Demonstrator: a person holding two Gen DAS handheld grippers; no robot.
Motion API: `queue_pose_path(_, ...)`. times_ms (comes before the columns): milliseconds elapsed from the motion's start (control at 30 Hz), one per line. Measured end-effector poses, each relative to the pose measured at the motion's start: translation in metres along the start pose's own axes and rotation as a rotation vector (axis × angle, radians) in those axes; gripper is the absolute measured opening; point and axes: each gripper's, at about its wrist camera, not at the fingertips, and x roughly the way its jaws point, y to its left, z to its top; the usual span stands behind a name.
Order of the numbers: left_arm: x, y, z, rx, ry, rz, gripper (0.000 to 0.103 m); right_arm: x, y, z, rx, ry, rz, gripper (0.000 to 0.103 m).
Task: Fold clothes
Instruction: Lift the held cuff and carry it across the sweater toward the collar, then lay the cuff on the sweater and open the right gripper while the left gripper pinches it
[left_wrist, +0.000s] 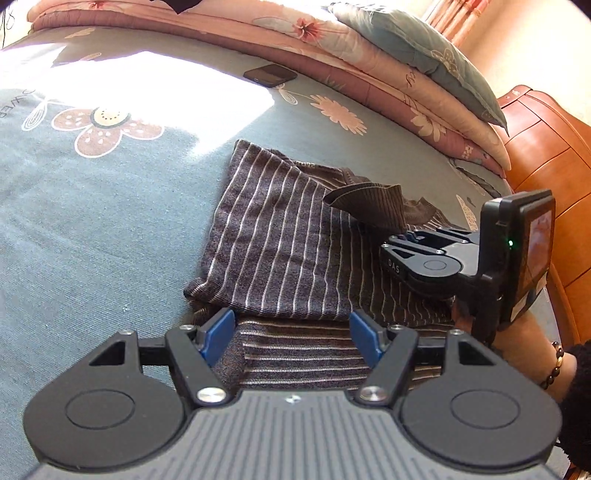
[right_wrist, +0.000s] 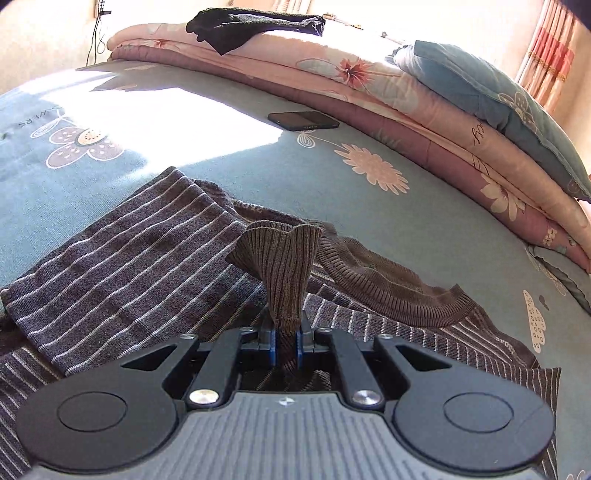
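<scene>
A brown striped sweater (left_wrist: 280, 236) lies partly folded on the blue-grey floral bedsheet (left_wrist: 92, 221); it also shows in the right wrist view (right_wrist: 129, 258). My left gripper (left_wrist: 291, 332) is open and empty, just above the sweater's near edge. My right gripper (right_wrist: 286, 343) is shut on the sweater's ribbed brown cuff (right_wrist: 284, 266), which stands up from the jaws. In the left wrist view the right gripper (left_wrist: 406, 236) sits at the right over the sweater, holding that cuff (left_wrist: 369, 203). The ribbed collar (right_wrist: 388, 284) lies just beyond.
A dark phone (left_wrist: 270, 75) lies on the sheet further back, also in the right wrist view (right_wrist: 303, 120). Folded pink floral quilts (right_wrist: 369, 85) and a blue pillow (right_wrist: 498, 96) line the far side. A wooden cabinet (left_wrist: 546, 147) stands at the right.
</scene>
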Motion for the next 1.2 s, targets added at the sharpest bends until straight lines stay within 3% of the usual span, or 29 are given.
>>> queue_pose_path(100,0.001,0.0,0.001,0.008,0.001,0.0,0.069,0.006,0.007,0.0,-0.011,0.017,0.0,0.012)
queue_pose_path(200,0.002,0.001,0.001,0.005,0.001,0.003,0.069,0.009,0.012,-0.001,-0.011,0.036,0.023,0.026)
queue_pose_path(333,-0.002,0.002,0.003,0.0,-0.002,0.008,0.069,-0.004,0.02,-0.001,-0.027,0.011,0.13,0.037)
queue_pose_path(500,-0.005,-0.002,0.006,0.006,0.0,-0.009,0.069,-0.022,0.0,-0.011,0.035,0.02,0.196,0.039)
queue_pose_path(633,0.006,-0.006,0.015,-0.079,-0.019,-0.096,0.069,-0.035,-0.041,-0.032,0.138,0.047,0.158,0.042)
queue_pose_path(733,0.029,-0.015,0.024,-0.162,-0.056,-0.191,0.067,-0.042,-0.07,-0.052,0.214,0.075,0.113,0.043)
queue_pose_path(800,0.056,-0.025,0.028,-0.192,-0.035,-0.236,0.067,-0.045,-0.087,-0.066,0.262,0.092,0.08,0.043)
queue_pose_path(967,0.114,-0.028,0.025,-0.402,0.062,-0.244,0.065,-0.056,-0.124,-0.098,0.397,0.12,0.012,0.043)
queue_pose_path(1100,0.136,-0.021,0.014,-0.524,0.065,-0.215,0.063,-0.067,-0.15,-0.121,0.484,0.119,-0.022,0.043)
queue_pose_path(1167,0.141,-0.021,0.013,-0.545,0.043,-0.202,0.058,-0.071,-0.161,-0.133,0.528,0.126,-0.021,0.043)
queue_pose_path(1200,0.144,-0.023,0.015,-0.54,0.029,-0.19,0.047,-0.072,-0.165,-0.139,0.545,0.133,-0.02,0.043)
